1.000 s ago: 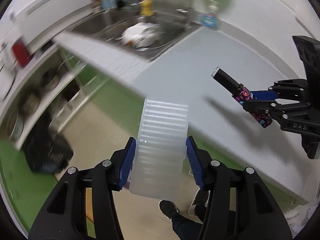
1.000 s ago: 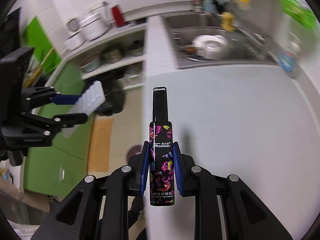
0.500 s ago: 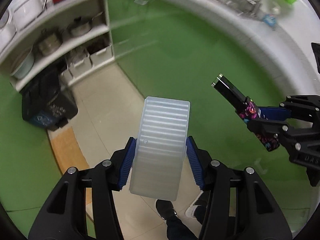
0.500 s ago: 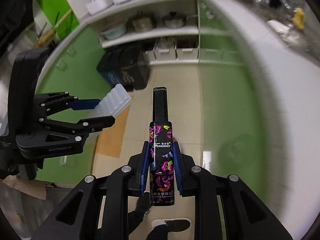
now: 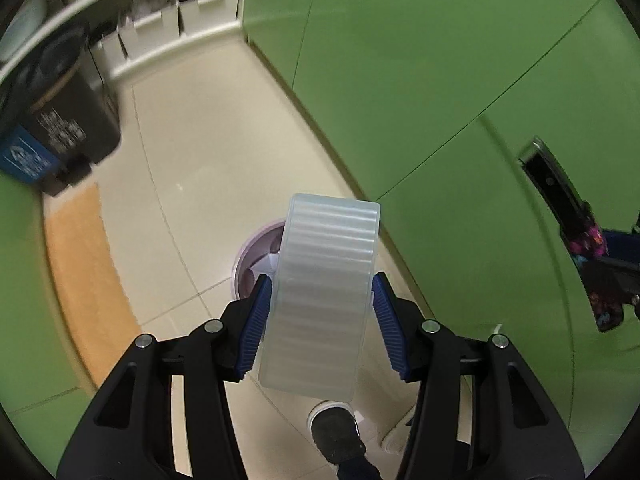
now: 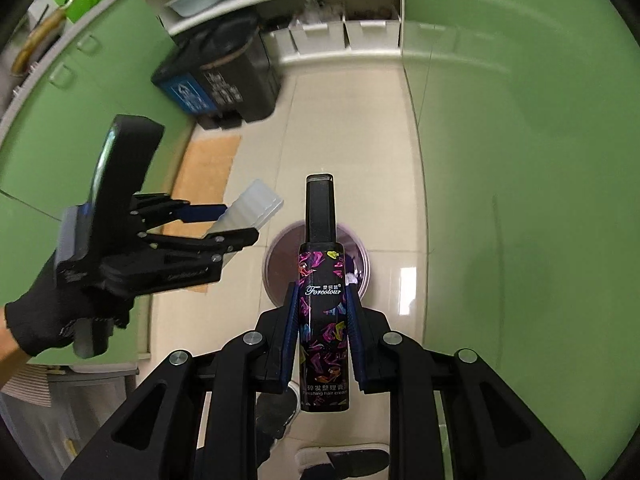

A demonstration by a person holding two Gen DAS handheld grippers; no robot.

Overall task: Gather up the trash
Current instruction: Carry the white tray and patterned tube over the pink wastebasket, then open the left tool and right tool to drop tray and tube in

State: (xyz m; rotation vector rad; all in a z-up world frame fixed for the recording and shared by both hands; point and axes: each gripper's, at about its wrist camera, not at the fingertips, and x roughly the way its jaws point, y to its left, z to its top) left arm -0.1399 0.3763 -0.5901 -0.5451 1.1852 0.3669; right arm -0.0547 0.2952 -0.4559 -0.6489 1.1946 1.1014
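counter gone, bin (image 6: 316, 268) below (both loaded)

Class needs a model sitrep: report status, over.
Left gripper shut on ribbed plastic box. Right gripper shut on hair cream tube. Both above round bin. Nothing blocking.

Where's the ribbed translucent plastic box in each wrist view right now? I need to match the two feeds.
Left wrist: the ribbed plastic box fills the centre, clamped in the left gripper.
Right wrist: the same box sits left of centre, sticking out of the left gripper.
Shared landmark: the round purple bin on the floor, behind the box in the left view and behind the hair cream tube in the right view.
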